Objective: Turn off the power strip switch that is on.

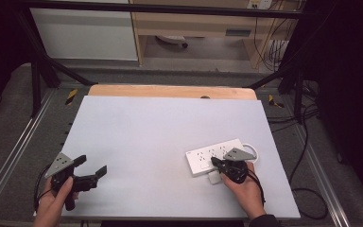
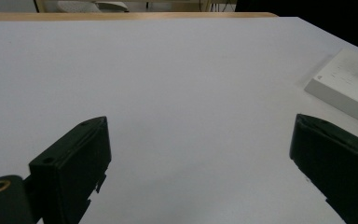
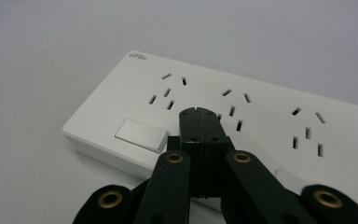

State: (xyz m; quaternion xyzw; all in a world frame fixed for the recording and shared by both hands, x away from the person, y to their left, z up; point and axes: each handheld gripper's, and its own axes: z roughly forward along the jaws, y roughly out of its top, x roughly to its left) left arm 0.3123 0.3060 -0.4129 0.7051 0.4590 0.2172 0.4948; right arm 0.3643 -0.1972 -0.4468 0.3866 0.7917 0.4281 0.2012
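Power strip [image 3: 242, 112] under closed right gripper [image 3: 199, 110]

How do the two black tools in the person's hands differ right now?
The left tool has its jaws spread wide over bare table; the right tool has its jaws pressed together, empty. The left sits far from the white power strip; the right hovers just above it. Both are black and hand-held.

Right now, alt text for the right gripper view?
The right tongs, shut with nothing between them, point down at a white power strip lying on a pale grey table. Their tips hover over its socket holes, near a rectangular switch at the strip's left end.
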